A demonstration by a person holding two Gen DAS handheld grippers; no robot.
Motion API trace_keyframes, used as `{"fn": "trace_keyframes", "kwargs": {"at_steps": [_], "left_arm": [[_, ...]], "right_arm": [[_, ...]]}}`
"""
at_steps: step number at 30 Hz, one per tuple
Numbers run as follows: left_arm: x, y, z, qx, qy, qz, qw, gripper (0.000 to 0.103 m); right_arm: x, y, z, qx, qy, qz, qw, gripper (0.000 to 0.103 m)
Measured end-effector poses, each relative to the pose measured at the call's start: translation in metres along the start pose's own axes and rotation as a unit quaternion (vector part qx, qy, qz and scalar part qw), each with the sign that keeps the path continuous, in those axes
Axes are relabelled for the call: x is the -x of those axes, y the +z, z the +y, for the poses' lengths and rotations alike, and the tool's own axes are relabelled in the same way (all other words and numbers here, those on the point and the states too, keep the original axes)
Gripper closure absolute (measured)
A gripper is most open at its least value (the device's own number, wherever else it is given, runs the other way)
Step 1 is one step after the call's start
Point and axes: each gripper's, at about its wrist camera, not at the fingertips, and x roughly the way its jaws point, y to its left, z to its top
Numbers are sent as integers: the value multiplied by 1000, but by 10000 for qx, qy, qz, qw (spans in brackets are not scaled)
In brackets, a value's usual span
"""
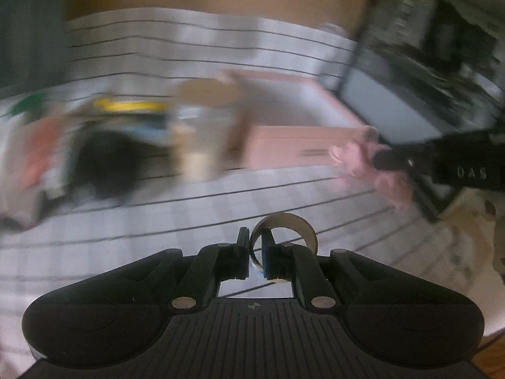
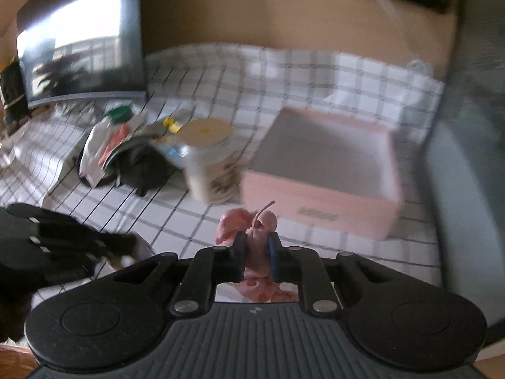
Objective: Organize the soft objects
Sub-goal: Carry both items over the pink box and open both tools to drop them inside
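Near pink box (image 2: 318, 202) front edge — R gripper (image 2: 256, 252) clamps pink cloth (image 2: 257, 230).

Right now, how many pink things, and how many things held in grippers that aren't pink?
Pink: 2, the open pink box and the pink soft bundle clamped in the right gripper.
Held, not pink: 1, a brown band loop pinched in the left gripper.
Total: 3

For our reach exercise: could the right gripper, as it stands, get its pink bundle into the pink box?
Probably yes: the right gripper grips the pink bundle, and the pink box sits open-topped just ahead, nothing between.
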Motion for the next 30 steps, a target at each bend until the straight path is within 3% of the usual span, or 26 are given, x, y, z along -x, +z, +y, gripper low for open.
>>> {"fn": "trace_keyframes", "kwargs": {"at_steps": [3, 7, 12, 16, 18, 19, 21, 23, 24, 26, 28, 30], "left_arm": [[-16, 13, -30, -232, -381, 95, 9990, 93], [-34, 46, -50, -342, -548, 28, 9979, 93], [-52, 108, -64, -613, -354, -441, 9965, 93], [-80, 162, -61, -112, -355, -666, 9971, 90], [-101, 178, -51, 354, -251, -554, 9975, 87], [-114, 182, -50, 456, -24, -325, 9984, 86], [-136, 181, -55, 80, 480, 196, 9986, 84], [-149, 173, -58, -145, 702, 458, 9964, 84], [-153, 170, -56, -65, 620, 592, 9963, 84], [-150, 168, -44, 431, 85, 655, 9969, 84], [-138, 169, -34, 883, -418, 284, 9948, 84], [-121, 171, -33, 927, -460, -154, 9945, 84]], "right_arm": [[21, -1, -21, -131, -199, -228, 9995, 89], [39, -4, -50, -271, -470, -467, 9974, 89], [40, -10, -74, -487, -606, -514, 9957, 89], [37, -15, -82, -590, -542, -510, 9955, 89], [35, -17, -83, -592, -539, -511, 9955, 89], [33, -17, -82, -606, -537, -498, 9955, 89], [32, -18, -83, -630, -533, -482, 9954, 89], [29, -18, -83, -644, -563, -457, 9953, 89], [28, -18, -83, -648, -578, -440, 9953, 89], [25, -17, -83, -665, -600, -416, 9951, 89], [23, -16, -84, -670, -614, -427, 9949, 89], [20, -11, -86, -712, -616, -470, 9945, 89]]}}
